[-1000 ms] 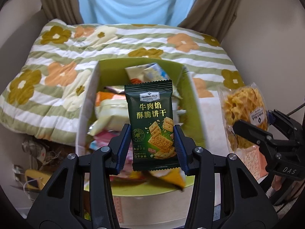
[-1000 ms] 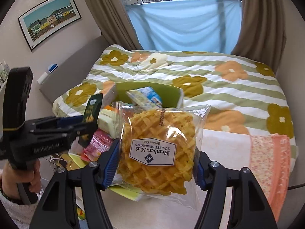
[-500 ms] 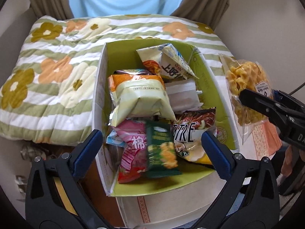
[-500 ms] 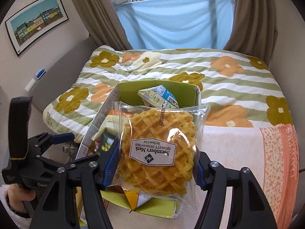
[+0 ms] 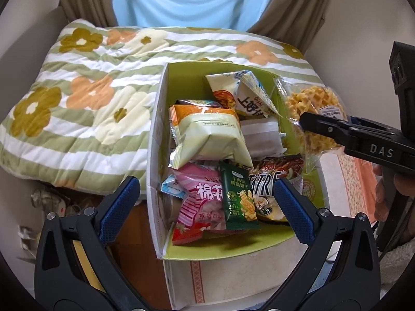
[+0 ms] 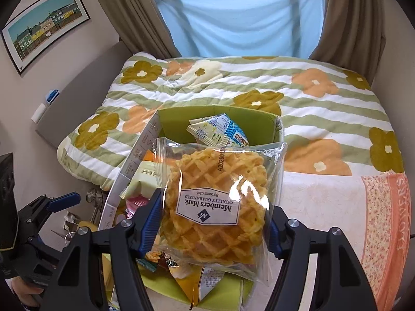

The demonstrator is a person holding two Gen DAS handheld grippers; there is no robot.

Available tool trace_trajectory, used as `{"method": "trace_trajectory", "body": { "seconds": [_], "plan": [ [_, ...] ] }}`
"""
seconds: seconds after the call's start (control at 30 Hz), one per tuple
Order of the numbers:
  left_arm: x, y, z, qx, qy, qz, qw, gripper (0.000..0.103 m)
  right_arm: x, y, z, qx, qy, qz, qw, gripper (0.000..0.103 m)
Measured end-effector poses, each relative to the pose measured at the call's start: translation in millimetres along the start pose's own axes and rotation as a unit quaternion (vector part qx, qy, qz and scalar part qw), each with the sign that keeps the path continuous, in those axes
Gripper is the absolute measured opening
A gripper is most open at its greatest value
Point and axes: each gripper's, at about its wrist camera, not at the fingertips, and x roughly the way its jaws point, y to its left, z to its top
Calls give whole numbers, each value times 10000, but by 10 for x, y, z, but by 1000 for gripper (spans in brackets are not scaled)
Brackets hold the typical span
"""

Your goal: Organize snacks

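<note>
A green-lined cardboard box [image 5: 260, 243] on the bed's near edge holds several snack packets. The dark green cracker packet [image 5: 240, 200] lies among them at the front, next to a pink marshmallow bag [image 5: 205, 202]. My left gripper [image 5: 206, 204] is open and empty just above the box's near end. My right gripper [image 6: 210, 223] is shut on a clear bag of waffle crisps [image 6: 215, 202] and holds it over the box's right side; this bag also shows in the left wrist view [image 5: 315, 119]. The box shows behind the bag [image 6: 220, 115].
The box rests on a bed with a green-striped flowered quilt [image 5: 85, 108] and an orange floral towel [image 6: 384, 228] to the right. Curtains and a window stand behind. Wood floor with clutter [image 5: 41, 202] lies to the left, below the bed.
My left gripper opened and let the green cracker packet drop into the box, then drew back. My right gripper carried the waffle bag leftward, over the box.
</note>
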Motion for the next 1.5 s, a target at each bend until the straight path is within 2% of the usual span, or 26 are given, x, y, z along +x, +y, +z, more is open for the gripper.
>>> {"method": "trace_trajectory", "body": {
  "seconds": [0.33, 0.43, 0.5, 0.53, 0.83, 1.07, 1.27, 1.37, 1.5],
  "plan": [
    [80, 47, 14, -244, 61, 74, 9997, 102, 354, -90, 117, 197, 391, 202, 9988, 65],
    [93, 47, 0, -320, 90, 65, 9994, 102, 416, -105, 130, 265, 435, 340, 9981, 77],
    [89, 47, -15, -324, 105, 99, 9994, 102, 410, -120, 128, 318, 367, 319, 9983, 92],
    [85, 47, -25, -324, 107, 131, 9993, 102, 403, -128, 128, 341, 326, 265, 9985, 95],
    [-94, 41, -125, -346, -12, 175, 9992, 102, 293, -108, 2, 357, 256, 84, 9990, 95],
    [-492, -27, -196, -191, -388, 196, 9989, 102, -83, 3, -72, 242, -135, 13, 9996, 95],
    [-939, -154, -321, 1, -850, 134, 9963, 102, -643, 67, -264, 207, -613, -183, 9977, 95],
    [-1166, -283, -396, 121, -1127, 180, 9934, 102, -957, 93, -386, 142, -912, -390, 9950, 95],
    [-1473, -487, -509, 175, -1475, 60, 9889, 102, -1407, 113, -590, 93, -1286, -708, 9891, 95]
  ]
}}
